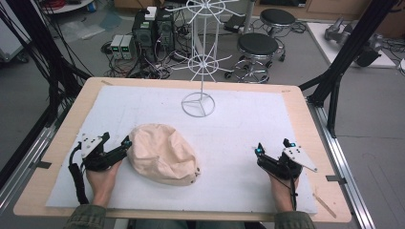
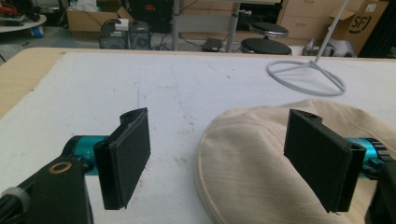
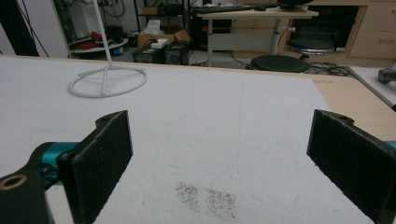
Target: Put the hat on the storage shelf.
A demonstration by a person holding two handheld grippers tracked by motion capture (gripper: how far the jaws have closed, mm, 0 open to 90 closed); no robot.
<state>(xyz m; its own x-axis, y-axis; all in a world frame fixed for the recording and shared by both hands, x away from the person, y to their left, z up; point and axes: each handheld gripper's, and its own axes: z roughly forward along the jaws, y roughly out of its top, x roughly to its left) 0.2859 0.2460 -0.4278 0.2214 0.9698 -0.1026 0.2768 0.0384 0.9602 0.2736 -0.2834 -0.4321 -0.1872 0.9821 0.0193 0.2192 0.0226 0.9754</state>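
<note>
Worktop (image 1: pixel 296 102) under white sheet, largely bare. Cream hat (image 1: pixel 162 153) lies left of centre, well short of the wire rack (image 1: pixel 199 62). Judged soft, light, collapsible; best pinched at the stitched brim. Left gripper (image 1: pixel 117 147) beside it, fingers spread; right gripper (image 1: pixel 273 151) well apart, fingers spread.

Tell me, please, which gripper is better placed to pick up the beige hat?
Left, probably. The left gripper is open right at the hat, whose edge lies between its jaws. The right gripper is open over bare white mat, well away.
</note>
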